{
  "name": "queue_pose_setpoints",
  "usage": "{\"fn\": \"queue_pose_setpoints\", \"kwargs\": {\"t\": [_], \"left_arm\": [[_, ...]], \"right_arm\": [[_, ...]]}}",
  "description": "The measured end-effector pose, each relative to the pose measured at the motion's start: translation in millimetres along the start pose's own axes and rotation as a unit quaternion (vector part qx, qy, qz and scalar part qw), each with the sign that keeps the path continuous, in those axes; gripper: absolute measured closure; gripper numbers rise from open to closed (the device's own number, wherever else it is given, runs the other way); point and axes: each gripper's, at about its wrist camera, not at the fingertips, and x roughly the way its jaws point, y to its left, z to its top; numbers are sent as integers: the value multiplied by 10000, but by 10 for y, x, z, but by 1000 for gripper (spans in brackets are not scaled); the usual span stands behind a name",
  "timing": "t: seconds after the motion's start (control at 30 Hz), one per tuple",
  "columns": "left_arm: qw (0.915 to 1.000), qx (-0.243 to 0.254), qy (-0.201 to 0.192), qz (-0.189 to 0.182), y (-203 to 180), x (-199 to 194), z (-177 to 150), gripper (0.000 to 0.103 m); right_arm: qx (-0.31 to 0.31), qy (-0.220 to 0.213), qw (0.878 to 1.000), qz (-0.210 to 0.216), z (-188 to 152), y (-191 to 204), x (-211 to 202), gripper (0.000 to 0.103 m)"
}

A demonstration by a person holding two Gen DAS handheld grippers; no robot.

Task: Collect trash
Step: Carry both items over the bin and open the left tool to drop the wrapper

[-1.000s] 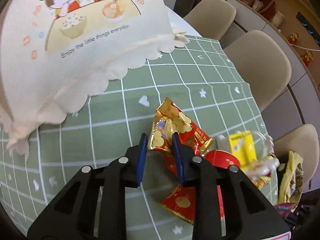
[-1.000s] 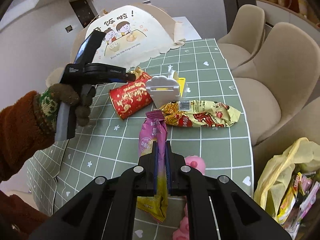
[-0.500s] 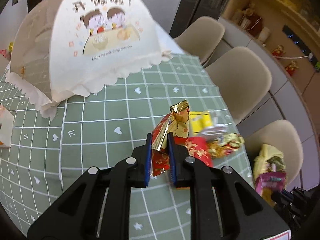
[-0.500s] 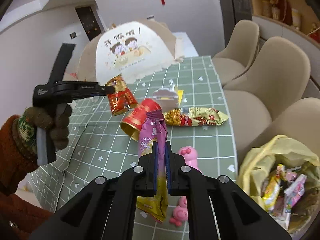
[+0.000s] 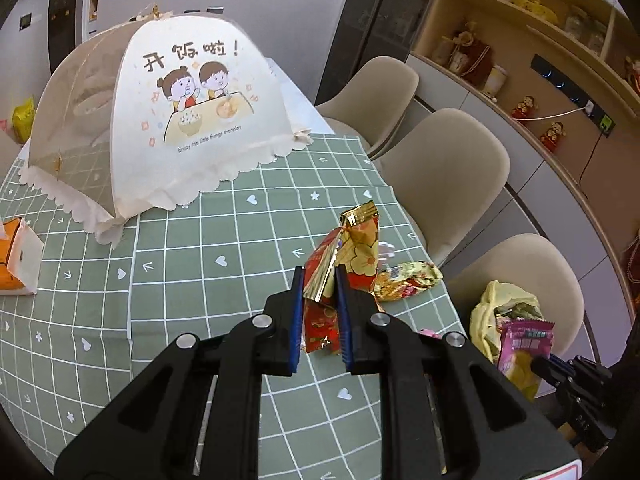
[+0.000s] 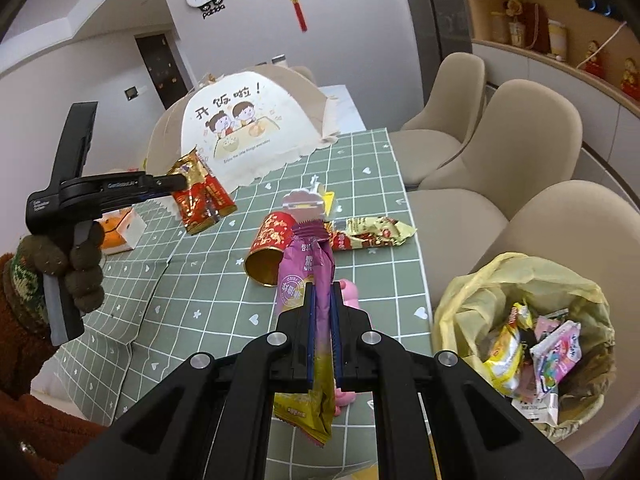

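Left gripper (image 5: 318, 280) clamped on red-gold wrapper (image 5: 352, 252), lifted off the table (image 5: 200, 240). Right gripper (image 6: 322, 300) clamped on purple packet (image 6: 308, 268), near the bin bag (image 6: 520, 280), probably for dropping. Cup (image 6: 268, 248) and another wrapper (image 6: 372, 232) remain on the table.

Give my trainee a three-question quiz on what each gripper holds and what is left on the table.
1. True or false: the left gripper is shut on the red-and-gold foil wrapper.
2. The right gripper holds: A) the red-and-gold paper cup, B) the purple-and-yellow plastic wrapper, C) nothing.
3. Fill in: the trash bin beside the table has a ____ bag liner.

Key: 1 true; 2 B; 3 yellow.
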Motion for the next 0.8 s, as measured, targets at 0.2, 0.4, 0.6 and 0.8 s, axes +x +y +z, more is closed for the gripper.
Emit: {"fn": "queue_pose_setpoints", "kwargs": {"t": [0.2, 0.4, 0.6, 0.8], "left_arm": [[9992, 119, -188, -328, -266, -167, 108, 89], [9942, 486, -373, -888, -883, -267, 203, 89], [9857, 854, -289, -1425, -1611, -162, 165, 89], [9775, 1119, -8, -1788, -2281, 39, 18, 89]], "right_arm": [[-97, -275, 9992, -268, 74, -99, -250, 95], [-89, -630, 9956, -688, 153, -378, -646, 95], [63, -856, 9894, -1172, 81, -797, -1069, 95], [317, -1060, 9816, -1553, -111, -1227, -1489, 95]]}}
